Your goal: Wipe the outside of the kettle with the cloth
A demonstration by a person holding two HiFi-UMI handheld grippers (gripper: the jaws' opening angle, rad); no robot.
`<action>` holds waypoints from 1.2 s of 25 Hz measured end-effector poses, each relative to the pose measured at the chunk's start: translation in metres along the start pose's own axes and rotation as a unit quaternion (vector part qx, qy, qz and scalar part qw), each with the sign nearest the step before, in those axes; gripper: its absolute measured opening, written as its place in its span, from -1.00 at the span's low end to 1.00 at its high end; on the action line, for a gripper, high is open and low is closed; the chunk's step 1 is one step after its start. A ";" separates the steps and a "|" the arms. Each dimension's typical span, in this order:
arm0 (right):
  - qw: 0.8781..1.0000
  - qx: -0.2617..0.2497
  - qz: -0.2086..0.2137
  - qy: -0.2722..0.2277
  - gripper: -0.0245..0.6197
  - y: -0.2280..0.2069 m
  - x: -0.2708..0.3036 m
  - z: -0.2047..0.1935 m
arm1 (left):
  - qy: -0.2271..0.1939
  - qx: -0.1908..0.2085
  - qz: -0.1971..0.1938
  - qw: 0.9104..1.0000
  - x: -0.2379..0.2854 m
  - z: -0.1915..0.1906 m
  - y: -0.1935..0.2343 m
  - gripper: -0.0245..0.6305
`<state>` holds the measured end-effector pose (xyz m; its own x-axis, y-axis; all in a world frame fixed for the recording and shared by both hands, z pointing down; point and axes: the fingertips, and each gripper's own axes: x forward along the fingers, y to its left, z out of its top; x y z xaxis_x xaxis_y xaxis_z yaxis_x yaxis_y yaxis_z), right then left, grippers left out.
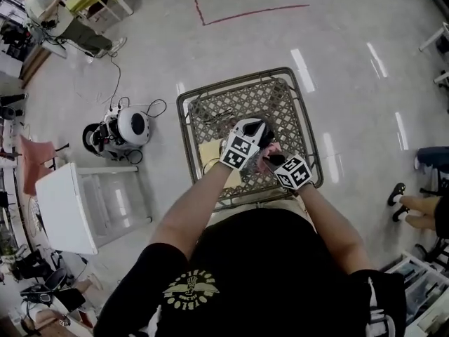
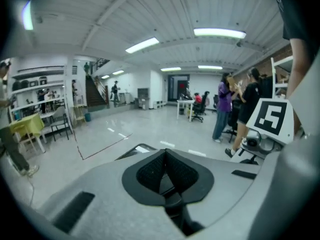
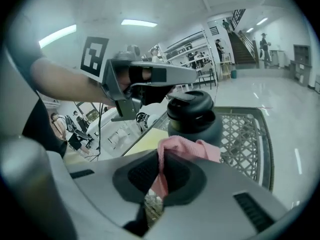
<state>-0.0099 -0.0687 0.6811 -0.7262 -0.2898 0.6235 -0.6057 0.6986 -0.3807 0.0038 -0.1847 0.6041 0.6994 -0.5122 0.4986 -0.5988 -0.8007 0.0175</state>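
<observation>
Kettle (image 3: 194, 120), dark grey with a black lid, upright straight ahead of the right gripper (image 3: 161, 158), over the lattice counter (image 3: 246, 134); base hidden behind cloth and gripper body. Right jaws clamped together on a pink cloth (image 3: 192, 148): one fold pinched between them and hanging a little below, the rest bunched up past the tips in front of the kettle's lower wall. Against that wall or just short of it: not to be told from here.

Left gripper (image 2: 165, 155) with jaws closed, tip against tip, nothing visible between them; pointed past the counter's far edge toward the open room. Seen from the right gripper view, held roughly level just above and to the left of the black lid, nose over the lid; touching the lid or not, unclear.

From the head view, both grippers close together over the near half of the counter, left one higher in the frame, right one nearer the body, with a patch of pink between them. On the lattice beside the kettle, toward the counter's left side, a flat yellow sheet (image 1: 210, 157).

Around the counter, shiny grey floor (image 1: 337, 41) with a red tape line (image 1: 245, 11). To the left, a white round device (image 1: 131, 126) with black cables, and nearer the body a white cabinet (image 1: 66, 213). Farther off in the left gripper view, several people (image 2: 223, 110) standing near desks, and a staircase (image 2: 94, 91) by the back wall.
</observation>
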 end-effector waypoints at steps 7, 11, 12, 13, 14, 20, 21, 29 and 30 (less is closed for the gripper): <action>0.999 0.016 -0.026 -0.035 -0.86 -0.005 -0.043 0.008 | -0.091 -0.112 0.056 0.988 -0.071 0.002 0.014 -0.90; 0.998 0.017 -0.046 -0.033 -0.86 -0.014 -0.056 0.005 | -0.114 -0.135 0.103 0.979 -0.119 -0.011 0.023 -0.90; 0.998 0.013 -0.053 -0.030 -0.86 -0.017 -0.060 0.004 | -0.119 -0.139 0.119 0.976 -0.132 -0.012 0.027 -0.90; 0.998 0.009 -0.060 -0.028 -0.86 -0.020 -0.064 0.003 | -0.123 -0.142 0.135 0.973 -0.144 -0.013 0.032 -0.90; 0.997 0.005 -0.067 -0.025 -0.86 -0.023 -0.067 0.003 | -0.127 -0.143 0.152 0.970 -0.156 -0.014 0.037 -0.90; 0.994 -0.008 -0.106 -0.014 -0.86 -0.049 -0.085 -0.010 | -0.159 -0.127 0.220 0.954 -0.218 -0.002 0.051 -0.90; 0.994 -0.007 -0.112 -0.010 -0.86 -0.054 -0.087 -0.015 | -0.164 -0.122 0.227 0.952 -0.226 0.002 0.051 -0.90; 0.989 0.001 -0.137 0.063 -0.86 -0.099 -0.074 -0.075 | -0.182 -0.083 0.250 0.947 -0.254 0.043 0.047 -0.90; 0.988 0.003 -0.139 0.071 -0.86 -0.103 -0.070 -0.082 | -0.182 -0.084 0.251 0.947 -0.254 0.044 0.046 -0.90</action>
<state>0.1302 -0.0666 0.7324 -0.4782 -0.3757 0.7938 -0.7777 0.6011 -0.1840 -0.1836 -0.1052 0.4403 0.3795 -0.9130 0.1497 -0.9239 -0.3825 0.0091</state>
